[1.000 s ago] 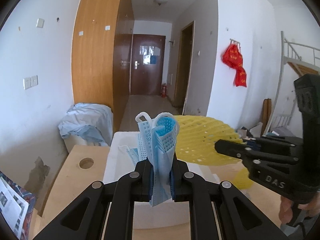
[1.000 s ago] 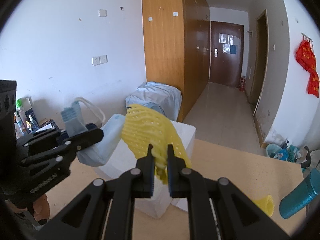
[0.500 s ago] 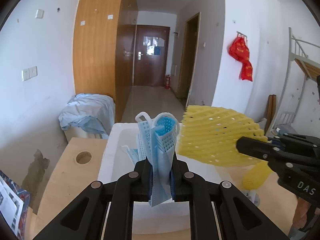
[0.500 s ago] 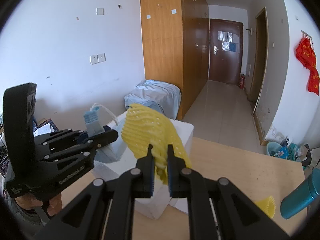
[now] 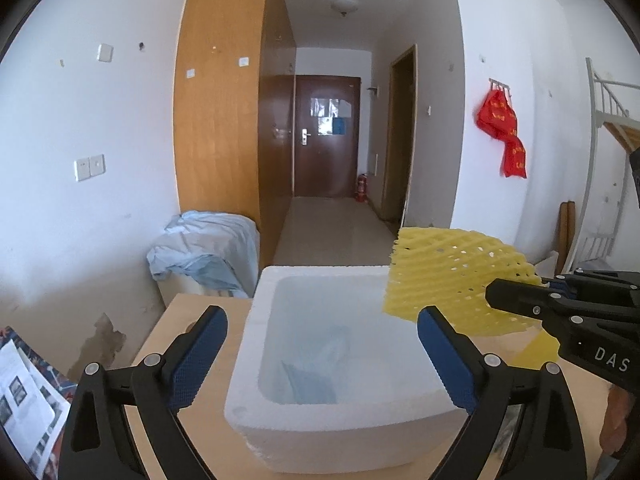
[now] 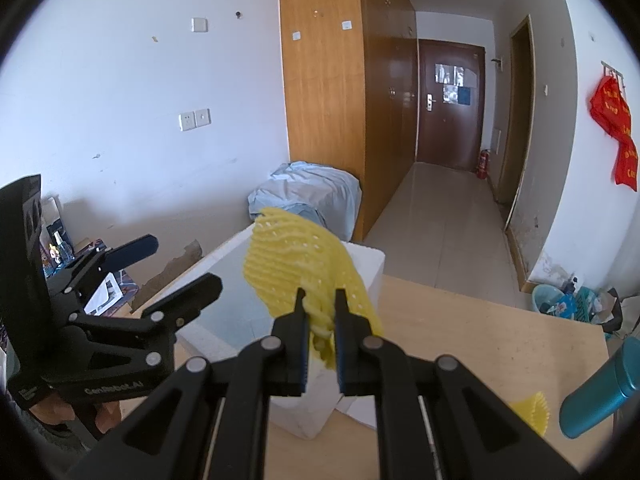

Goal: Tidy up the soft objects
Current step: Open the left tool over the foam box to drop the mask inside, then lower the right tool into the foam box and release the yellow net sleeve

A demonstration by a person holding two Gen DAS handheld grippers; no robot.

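Note:
A white foam box [image 5: 256, 344] stands on the wooden table [image 5: 192, 320]. A blue face mask [image 5: 316, 372] lies inside it. My left gripper [image 5: 320, 328] is open and empty above the box's near side; it also shows in the right wrist view [image 6: 168, 264]. My right gripper [image 6: 318, 304] is shut on a yellow foam net [image 6: 296, 264] and holds it over the box's right rim; the net shows in the left wrist view [image 5: 448, 280] with the right gripper [image 5: 496, 292] behind it.
A second yellow foam net [image 6: 530, 410] lies on the table at the right, next to a teal bottle [image 6: 600, 392]. Magazines [image 5: 24, 400] lie at the left. A covered bundle [image 5: 208, 248] stands behind the table. A round hole [image 5: 192, 326] is in the tabletop.
My left gripper has opened and let go of the blue face mask, which now lies in the foam box. My right gripper has brought the yellow net closer over the box.

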